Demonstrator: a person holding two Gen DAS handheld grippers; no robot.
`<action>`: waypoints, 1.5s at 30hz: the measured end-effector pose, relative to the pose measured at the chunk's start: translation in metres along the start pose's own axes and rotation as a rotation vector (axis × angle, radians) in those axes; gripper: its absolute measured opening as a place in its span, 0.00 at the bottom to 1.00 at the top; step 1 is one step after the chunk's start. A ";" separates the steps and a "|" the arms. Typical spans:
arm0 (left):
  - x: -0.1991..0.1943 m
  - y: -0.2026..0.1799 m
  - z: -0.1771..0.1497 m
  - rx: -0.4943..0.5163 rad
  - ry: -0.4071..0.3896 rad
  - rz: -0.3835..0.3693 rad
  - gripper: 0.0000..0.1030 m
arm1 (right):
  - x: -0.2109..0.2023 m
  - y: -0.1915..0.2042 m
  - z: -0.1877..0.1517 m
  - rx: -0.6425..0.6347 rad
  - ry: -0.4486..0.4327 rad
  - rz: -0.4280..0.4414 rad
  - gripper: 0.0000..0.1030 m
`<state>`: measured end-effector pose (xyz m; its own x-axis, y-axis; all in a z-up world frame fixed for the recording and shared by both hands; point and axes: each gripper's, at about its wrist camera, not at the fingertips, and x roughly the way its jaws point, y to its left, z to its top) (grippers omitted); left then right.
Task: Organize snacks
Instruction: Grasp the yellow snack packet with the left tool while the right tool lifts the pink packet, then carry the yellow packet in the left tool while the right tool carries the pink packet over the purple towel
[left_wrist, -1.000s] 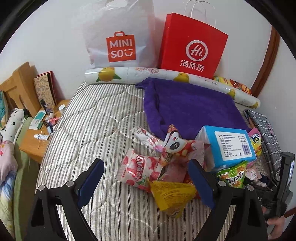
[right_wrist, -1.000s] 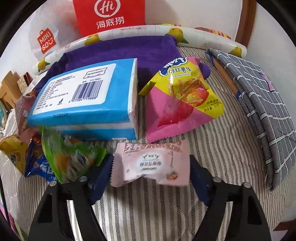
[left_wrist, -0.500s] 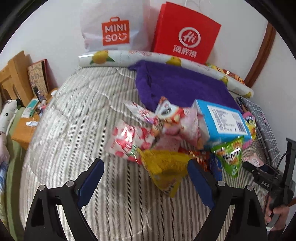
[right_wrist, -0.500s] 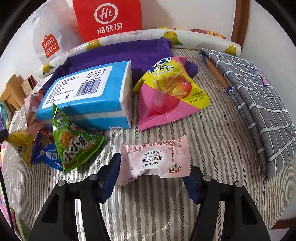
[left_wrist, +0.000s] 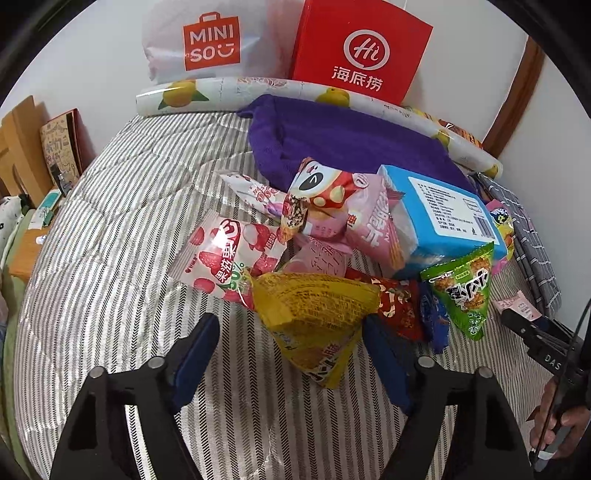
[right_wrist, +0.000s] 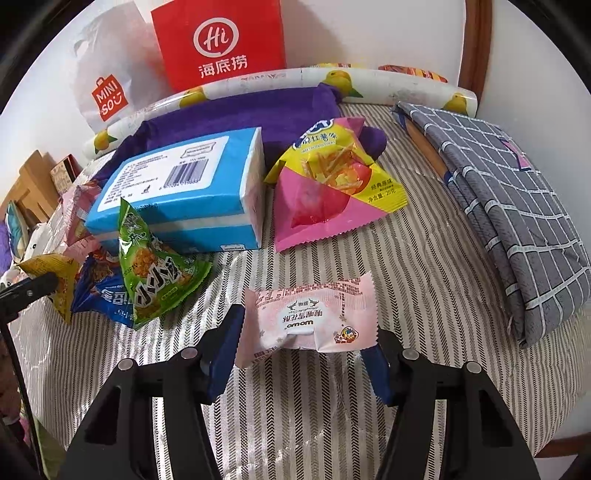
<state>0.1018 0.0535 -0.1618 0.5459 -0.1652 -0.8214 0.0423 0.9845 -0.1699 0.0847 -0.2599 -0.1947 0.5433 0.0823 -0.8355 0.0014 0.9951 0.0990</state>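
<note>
Striped mattress (right_wrist: 424, 266): right gripper (right_wrist: 306, 354) has just closed, pinching pink snack packet (right_wrist: 310, 317); left gripper (left_wrist: 291, 354), narrowing but spread, straddles yellow pouch (left_wrist: 317, 314).

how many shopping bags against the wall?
2: the white Miniso bag on the left and the red Hi bag right beside it, both behind the fruit-print roll. None seem hidden.

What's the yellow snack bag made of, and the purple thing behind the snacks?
The yellow snack bag looks like thin glossy plastic film: it crinkles and shines. The purple cloth looks like soft, matte towel fabric: fuzzy, folded, no shine.
</note>
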 end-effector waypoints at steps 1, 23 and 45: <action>0.000 0.000 0.000 0.000 -0.001 -0.007 0.66 | -0.001 0.000 0.000 -0.001 -0.004 0.001 0.58; -0.060 0.012 0.003 -0.024 -0.083 -0.032 0.51 | -0.060 0.020 0.013 -0.051 -0.093 0.011 0.56; -0.108 -0.020 0.077 0.026 -0.209 -0.067 0.51 | -0.114 0.050 0.091 -0.099 -0.233 0.042 0.56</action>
<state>0.1061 0.0558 -0.0274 0.7028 -0.2171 -0.6774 0.1042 0.9734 -0.2038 0.0988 -0.2246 -0.0451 0.7199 0.1202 -0.6836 -0.1014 0.9925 0.0677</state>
